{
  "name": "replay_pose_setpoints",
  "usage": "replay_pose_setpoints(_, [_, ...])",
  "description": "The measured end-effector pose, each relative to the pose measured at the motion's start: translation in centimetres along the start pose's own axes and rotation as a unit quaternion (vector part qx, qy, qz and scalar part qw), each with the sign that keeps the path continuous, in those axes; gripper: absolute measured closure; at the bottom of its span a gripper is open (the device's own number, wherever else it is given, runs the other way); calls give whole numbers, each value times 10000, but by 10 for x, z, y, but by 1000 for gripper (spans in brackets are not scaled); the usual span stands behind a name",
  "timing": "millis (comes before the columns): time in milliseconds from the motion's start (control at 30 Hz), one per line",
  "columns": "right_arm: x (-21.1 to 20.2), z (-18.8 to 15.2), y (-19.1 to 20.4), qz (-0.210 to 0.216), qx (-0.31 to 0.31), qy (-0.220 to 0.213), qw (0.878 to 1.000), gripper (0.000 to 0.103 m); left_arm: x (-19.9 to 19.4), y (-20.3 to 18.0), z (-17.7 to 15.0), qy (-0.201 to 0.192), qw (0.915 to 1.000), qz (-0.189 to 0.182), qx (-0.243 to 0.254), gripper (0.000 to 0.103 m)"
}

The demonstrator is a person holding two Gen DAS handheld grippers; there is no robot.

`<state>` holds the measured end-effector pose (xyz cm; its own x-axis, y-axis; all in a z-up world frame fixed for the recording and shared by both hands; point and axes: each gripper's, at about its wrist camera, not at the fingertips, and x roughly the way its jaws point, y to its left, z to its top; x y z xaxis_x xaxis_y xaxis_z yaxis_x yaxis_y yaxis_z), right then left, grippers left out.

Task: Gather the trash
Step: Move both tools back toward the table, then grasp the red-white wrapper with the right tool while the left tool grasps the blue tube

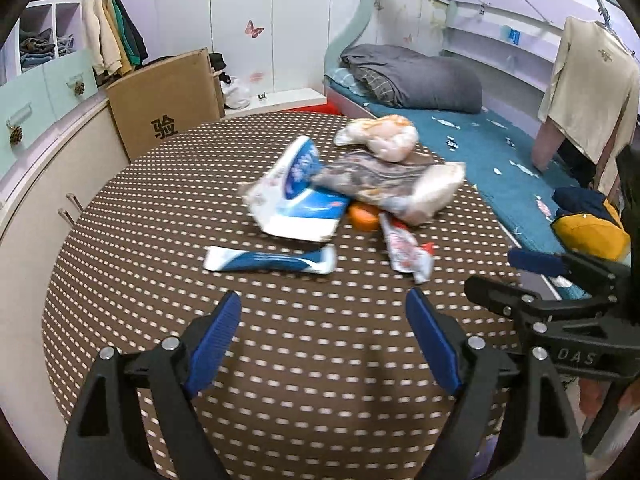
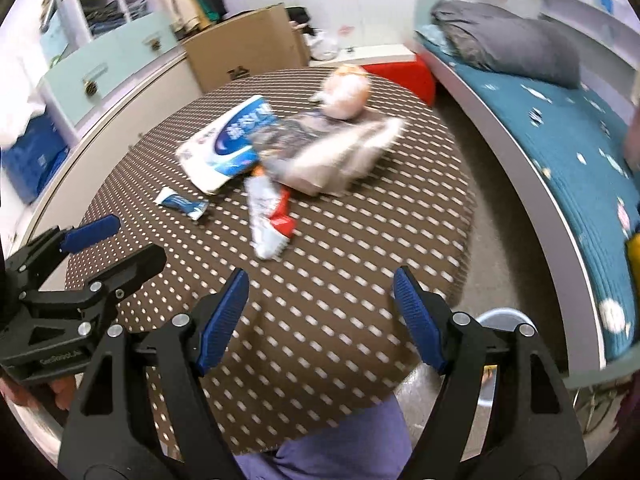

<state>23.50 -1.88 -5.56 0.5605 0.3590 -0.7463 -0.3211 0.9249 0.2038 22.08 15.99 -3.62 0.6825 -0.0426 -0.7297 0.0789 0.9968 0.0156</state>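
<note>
Both grippers — left gripper (image 1: pixel 324 312) and right gripper (image 2: pixel 320 292) — hung with jaws apart (nothing between them) above the dotted table (image 1: pixel 320 380), short of the wrappers (image 1: pixel 296 196).

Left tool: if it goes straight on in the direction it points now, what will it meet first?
Probably the flattened blue and white toothpaste tube, the nearest piece of trash ahead of the open, empty left tool. It points downward, so it may touch the brown dotted tablecloth before it; depth is unclear.

dotted brown table (image 1: pixel 132 240), wrappers (image 1: pixel 296 196) piled
</note>
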Motion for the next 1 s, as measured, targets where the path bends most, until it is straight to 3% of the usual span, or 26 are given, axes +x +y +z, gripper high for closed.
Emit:
replay_pose_setpoints(133, [16, 12, 15, 52, -99, 51, 9999, 29, 6, 15, 5, -11, 9993, 151, 340, 18])
replay_pose_setpoints(200, [25, 17, 23, 41, -156, 84, 9998, 35, 13, 22, 10, 16, 9987, 223, 468, 18])
replay_pose_setpoints(400, [49, 27, 33, -48, -202, 256, 9995, 45, 44, 35, 23, 183, 9974, -55, 699, 18])
replay_pose_setpoints(467, [52, 30, 35, -114, -265, 212, 9994, 60, 56, 38, 25, 300, 9965, -154, 768, 18])
replay_pose_setpoints(567, [56, 33, 35, -151, -308, 191, 9992, 71, 71, 40, 26, 405, 9965, -142, 711, 18])
replay_pose_setpoints(633, [56, 34, 34, -97, -294, 218, 9993, 75, 75, 41, 25, 437, 9968, -178, 645, 41])
replay_pose_setpoints(700, [54, 32, 34, -47, -295, 242, 9993, 77, 71, 42, 25, 376, 9976, -101, 579, 85])
replay_pose_setpoints(767, [52, 30, 34, -19, -291, 251, 9993, 80, 69, 45, 23, 495, 9978, -79, 424, 99])
replay_pose_setpoints(800, [50, 29, 34, 0, -287, 256, 9993, 80, 67, 49, 21, 540, 9981, -194, 221, 102])
replay_pose_setpoints(900, [44, 24, 32, 56, -282, 264, 9992, 80, 60, 51, 15, 561, 9984, -90, 50, 103])
replay_pose_setpoints(1000, [40, 19, 30, 156, -234, 308, 9991, 80, 46, 44, 6, 504, 9981, -332, 112, 101])
